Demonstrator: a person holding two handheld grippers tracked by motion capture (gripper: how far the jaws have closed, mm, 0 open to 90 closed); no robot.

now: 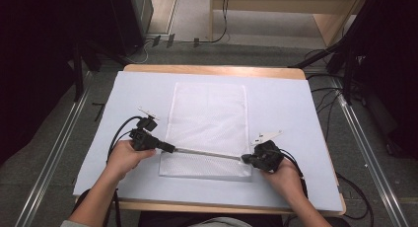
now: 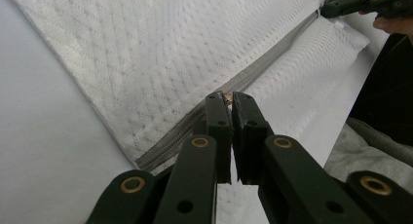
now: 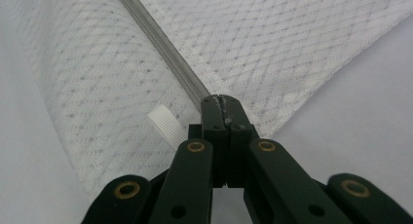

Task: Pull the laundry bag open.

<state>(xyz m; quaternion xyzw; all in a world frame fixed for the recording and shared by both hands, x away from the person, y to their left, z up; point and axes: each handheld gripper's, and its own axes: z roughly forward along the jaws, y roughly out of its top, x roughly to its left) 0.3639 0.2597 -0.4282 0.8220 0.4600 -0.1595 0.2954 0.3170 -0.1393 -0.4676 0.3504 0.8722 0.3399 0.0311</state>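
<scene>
White mesh bag [image 1: 207, 128] flat on table [image 1: 296, 103], zipper [image 1: 207, 153] running left to right near its front edge; left gripper [image 2: 229, 98] clenched on the zipper pull, right gripper [image 3: 222, 103] clamped on the zipper's far end

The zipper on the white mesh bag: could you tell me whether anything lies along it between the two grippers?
Nothing visible does. The left gripper pinches the zipper pull at one end, the right gripper grips the other end, and the zipper between them lies bare across the mesh bag.
</scene>
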